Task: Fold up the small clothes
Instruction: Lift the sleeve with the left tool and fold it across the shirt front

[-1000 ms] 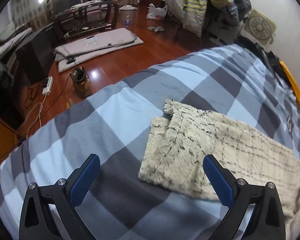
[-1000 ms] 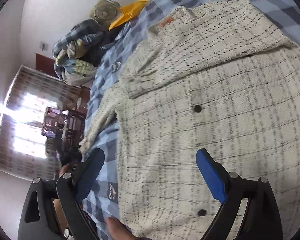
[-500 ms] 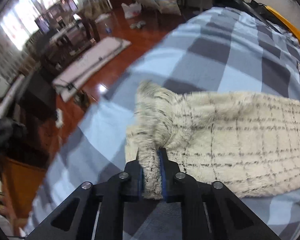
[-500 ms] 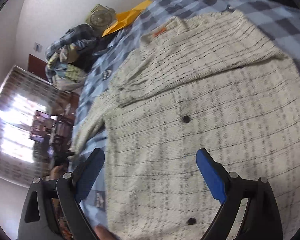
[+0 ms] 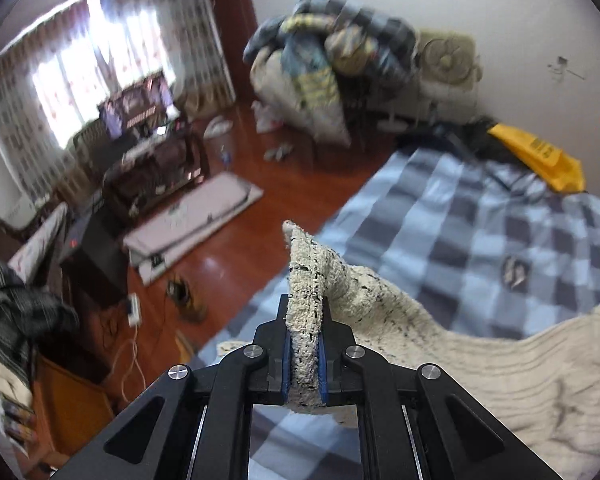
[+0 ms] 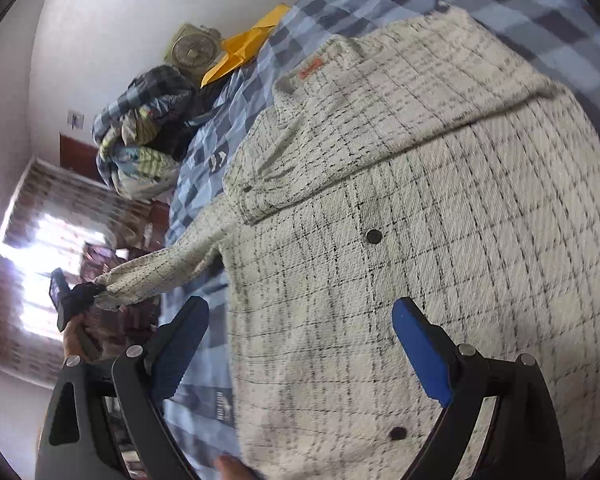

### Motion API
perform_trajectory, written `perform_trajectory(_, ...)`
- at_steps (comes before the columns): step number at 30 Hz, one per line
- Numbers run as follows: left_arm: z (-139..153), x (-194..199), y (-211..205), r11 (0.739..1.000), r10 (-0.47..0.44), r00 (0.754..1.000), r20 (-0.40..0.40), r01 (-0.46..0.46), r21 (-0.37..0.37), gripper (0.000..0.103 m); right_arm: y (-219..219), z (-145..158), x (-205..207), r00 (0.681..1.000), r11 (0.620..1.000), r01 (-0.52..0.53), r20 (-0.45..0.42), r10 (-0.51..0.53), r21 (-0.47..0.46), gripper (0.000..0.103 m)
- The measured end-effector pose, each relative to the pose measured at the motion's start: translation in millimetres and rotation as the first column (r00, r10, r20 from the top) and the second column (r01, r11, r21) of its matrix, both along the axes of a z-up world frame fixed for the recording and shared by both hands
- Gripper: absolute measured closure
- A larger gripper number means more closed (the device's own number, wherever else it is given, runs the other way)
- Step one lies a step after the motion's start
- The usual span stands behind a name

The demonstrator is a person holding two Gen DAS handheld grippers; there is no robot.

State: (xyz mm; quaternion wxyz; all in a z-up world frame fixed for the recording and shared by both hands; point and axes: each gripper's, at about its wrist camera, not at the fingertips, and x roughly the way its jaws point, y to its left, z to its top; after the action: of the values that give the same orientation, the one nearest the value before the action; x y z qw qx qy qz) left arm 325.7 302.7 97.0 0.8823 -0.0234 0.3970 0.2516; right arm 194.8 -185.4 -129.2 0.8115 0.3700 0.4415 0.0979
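left gripper (image 5: 304, 360) now pinching the jacket sleeve (image 5: 308, 280), lifting it off the checked bedspread (image 5: 480, 232), right gripper (image 6: 300, 356) hovering spread over the jacket (image 6: 440, 220), yellow envelope (image 5: 540, 156) at 2 o'clock

Right gripper (image 6: 298, 354): jaws wide apart above the cream checked jacket (image 6: 440, 220), nothing between them.
Left side: lifted sleeve (image 6: 160, 276) stretches from jacket to left gripper (image 6: 74, 300), barring that gap.
Far bedspread (image 5: 500, 232): bare checks, passable.
Head end: yellow bag (image 5: 540, 156), fan (image 5: 446, 60), clothes pile (image 5: 328, 60) crowd it.
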Motion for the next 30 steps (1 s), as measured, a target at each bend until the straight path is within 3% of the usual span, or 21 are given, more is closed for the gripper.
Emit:
perform_trajectory(4,49.1,9.8,-63.7,0.997,-0.037,0.999,0.000,0.037,0.066,0.094,-14.6,12.0,-5.3,0.998,0.998,0.065,0.023,-0.065,-0.002,0.012)
perform_trajectory(8,87.3,17.7,-161.1,0.972,-0.179,0.984,0.006,0.176,0.158,0.094,-34.9,19.2,-9.6,0.989,0.989,0.147,0.021,-0.146,-0.015,0.012)
perform_trajectory(10,101.5,21.0,-218.2,0.955,-0.254,0.967,0.016,0.248,0.165,0.094,-46.1,19.5,-12.1,0.985,0.985,0.170,0.021,-0.171,0.024,0.012)
perform_trajectory(13,108.1,23.1,-297.3,0.928,-0.353,0.935,0.027,0.346,0.141,0.095,-65.1,11.9,-11.3,0.984,0.972,0.179,-0.008,-0.180,0.154,0.012)
perform_trajectory(16,102.6,22.2,-395.9,0.871,-0.485,0.874,0.036,0.478,0.114,0.099,-84.8,3.6,-14.3,0.973,0.943,0.229,-0.042,-0.225,0.241,0.012)
perform_trajectory(18,91.9,19.2,-463.3,0.820,-0.568,0.823,0.023,0.564,0.098,0.099,-95.0,2.4,-16.9,0.965,0.931,0.261,-0.052,-0.256,0.253,0.012)
perform_trajectory(20,76.1,12.6,-522.8,0.759,-0.651,0.759,0.007,0.651,0.032,0.099,-107.4,1.4,-20.2,0.957,0.919,0.290,-0.060,-0.285,0.265,0.012)
perform_trajectory(22,62.8,4.0,-566.5,0.673,-0.738,0.675,-0.007,0.736,-0.072,0.098,-116.9,-0.2,-23.2,0.947,0.909,0.319,-0.066,-0.313,0.269,0.012)
perform_trajectory(23,53.0,-4.9,-585.4,0.609,-0.789,0.614,-0.010,0.781,-0.139,0.098,-122.7,-1.6,-24.6,0.939,0.902,0.343,-0.071,-0.336,0.261,0.012)
perform_trajectory(25,39.4,-20.1,-604.9,0.553,-0.829,0.558,-0.028,0.811,-0.190,0.098,-130.7,-5.3,-24.9,0.927,0.897,0.376,-0.092,-0.365,0.232,0.012)
perform_trajectory(26,31.0,-28.5,-605.0,0.533,-0.842,0.538,-0.032,0.821,-0.208,0.098,-132.6,-7.3,-23.7,0.923,0.896,0.385,-0.103,-0.371,0.221,0.012)
perform_trajectory(27,23.0,-35.5,-602.1,0.529,-0.845,0.534,-0.040,0.820,-0.220,0.098,-133.2,-9.1,-21.9,0.921,0.896,0.390,-0.113,-0.373,0.215,0.012)
perform_trajectory(30,-7.8,-64.0,-556.9,0.529,-0.838,0.545,-0.032,0.797,-0.292,0.098,-129.9,-11.8,-14.3,0.933,0.912,0.358,-0.126,-0.338,0.201,0.012)
